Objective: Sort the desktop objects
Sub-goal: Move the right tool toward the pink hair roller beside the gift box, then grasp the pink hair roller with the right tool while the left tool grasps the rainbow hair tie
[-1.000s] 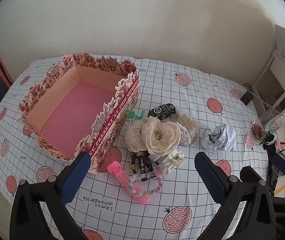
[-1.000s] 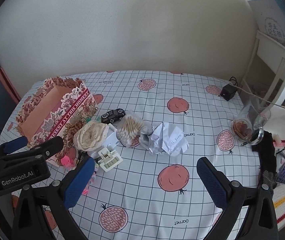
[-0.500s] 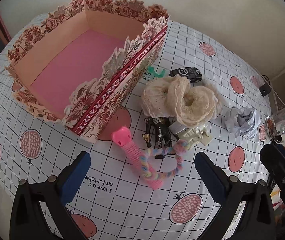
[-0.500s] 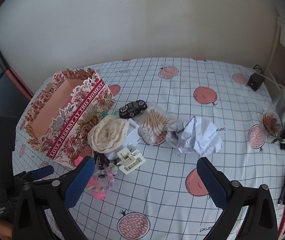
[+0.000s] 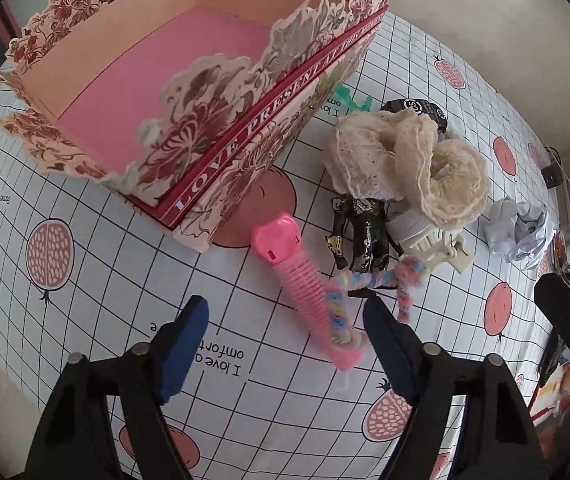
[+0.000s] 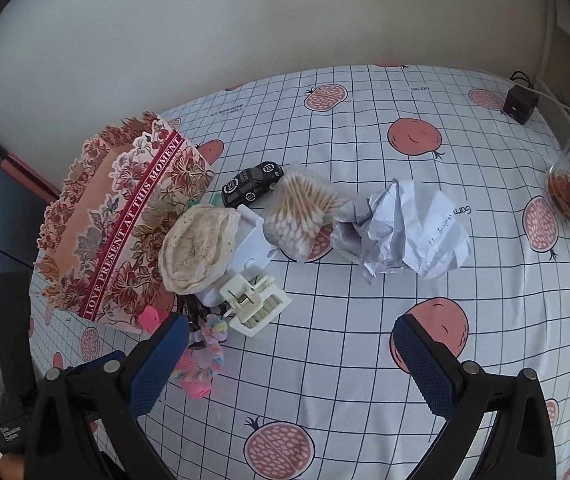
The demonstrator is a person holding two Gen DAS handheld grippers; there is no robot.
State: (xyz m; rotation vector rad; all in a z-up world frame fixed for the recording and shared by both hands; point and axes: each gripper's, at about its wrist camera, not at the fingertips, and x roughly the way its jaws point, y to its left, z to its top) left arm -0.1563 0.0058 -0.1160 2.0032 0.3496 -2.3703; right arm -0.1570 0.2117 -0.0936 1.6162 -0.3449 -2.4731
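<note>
A floral pink box (image 5: 269, 128) stands open at the left. Beside it lies a pile: a pink comb (image 5: 285, 256) with a pastel hair tie (image 5: 341, 312) across it, cream lace scrunchies (image 5: 405, 160), a black hair clip (image 5: 365, 236) and a white claw clip (image 6: 255, 304). My left gripper (image 5: 285, 312) points down over the comb. Its jaws are closing with the comb's lower end between them, and the pads do not touch it. My right gripper (image 6: 289, 326) hangs open over bare cloth, just right of the claw clip.
A black toy car (image 6: 251, 186), a bag of cotton swabs (image 6: 297, 212) and crumpled paper (image 6: 405, 232) lie behind the pile. A glass cup (image 6: 569, 188) and a black adapter (image 6: 519, 106) sit at the table's right edge, near the wall.
Both grippers have come down toward the table. The left one has tipped downward and closed in on the pink comb, and its jaws have narrowed. The objects have not moved.
</note>
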